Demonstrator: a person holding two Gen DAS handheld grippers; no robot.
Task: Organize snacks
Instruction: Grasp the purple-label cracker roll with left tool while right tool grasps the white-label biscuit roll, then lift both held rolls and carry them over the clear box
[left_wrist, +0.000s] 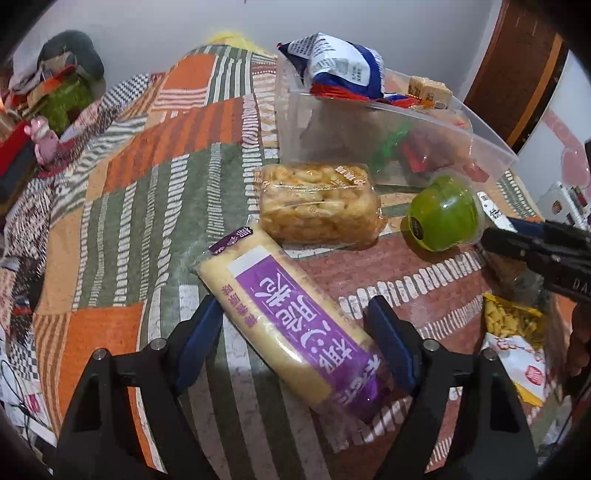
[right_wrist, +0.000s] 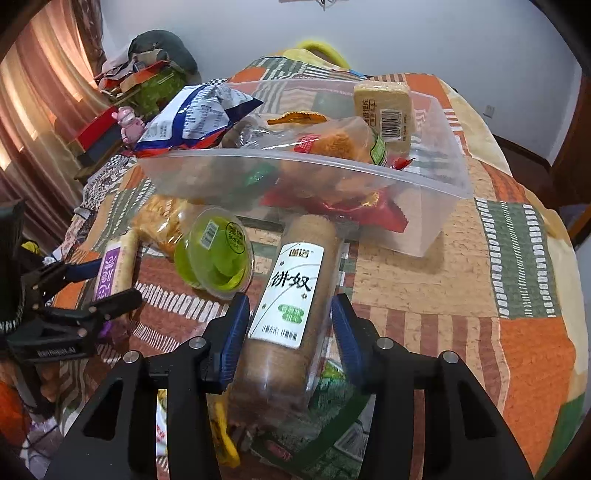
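Two grippers (left_wrist: 295, 332) (right_wrist: 288, 325), two biscuit rolls (left_wrist: 291, 332) (right_wrist: 288, 295)

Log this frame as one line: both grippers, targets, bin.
left gripper: open around purple pack | right gripper: straddles brown biscuit roll, contact unclear | clear bin: part-filled

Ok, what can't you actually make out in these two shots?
- Left wrist view: whether the left gripper pads press the purple-label pack; its clear wrapper blurs the contact.
- Left wrist view: the yellow snack bag is partly covered by the right gripper and cut off near the edge.
- Right wrist view: packets under the brown biscuit roll are hidden by it.
- Both views: what lies low in the clear bin, blurred by its wall.
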